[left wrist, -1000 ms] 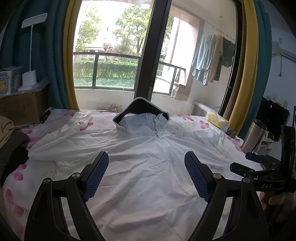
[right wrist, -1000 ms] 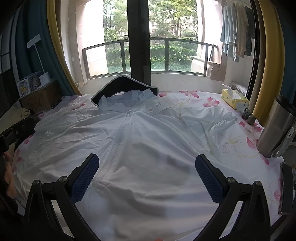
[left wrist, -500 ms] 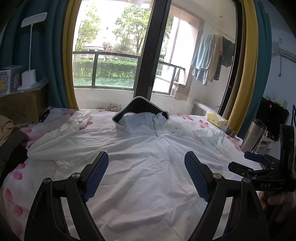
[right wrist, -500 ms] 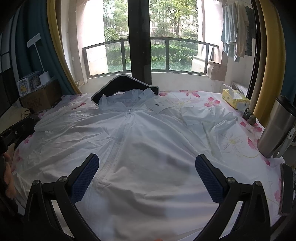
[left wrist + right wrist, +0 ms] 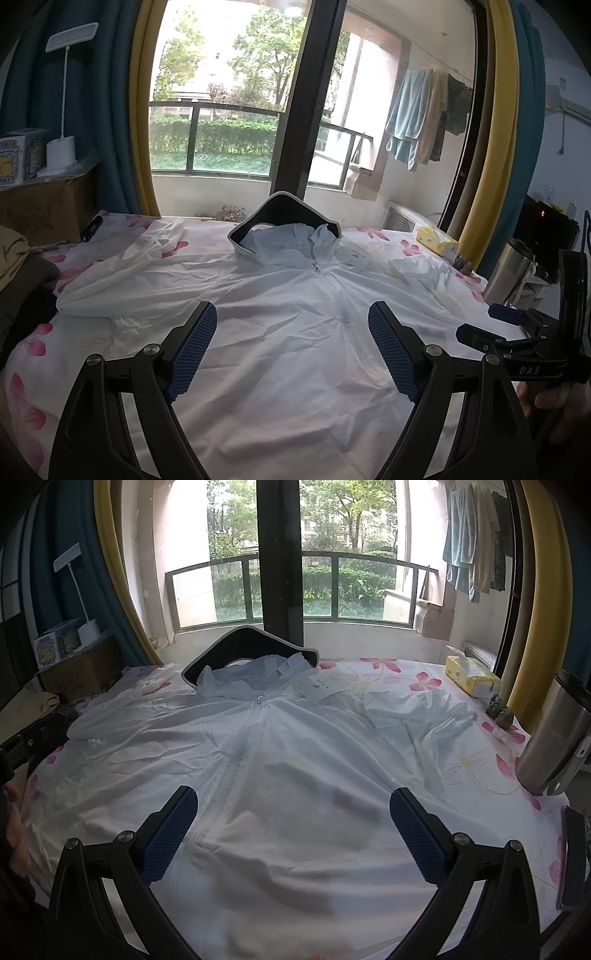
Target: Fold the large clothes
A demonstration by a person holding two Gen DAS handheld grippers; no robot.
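A large white zip-front jacket (image 5: 280, 325) (image 5: 295, 760) lies spread face up on the flowered table cover, hood toward the window. Its left sleeve (image 5: 118, 273) stretches out to the left; its right sleeve (image 5: 424, 716) is bunched at the right. A paper tag (image 5: 325, 688) lies by the collar. My left gripper (image 5: 291, 347) hangs open above the lower front of the jacket, nothing between its blue pads. My right gripper (image 5: 291, 834) is open too, hovering over the jacket's hem area. The right gripper's body (image 5: 524, 354) shows at the right edge of the left wrist view.
A steel flask (image 5: 557, 738) stands at the right table edge, a phone (image 5: 570, 856) beside it. A yellow tissue pack (image 5: 472, 677) sits at the back right. A dark chair back (image 5: 251, 646) rises behind the hood. Cardboard boxes (image 5: 40, 210) and a lamp stand at the left.
Both views have shifted only slightly; the grippers stay open and the jacket has not moved.
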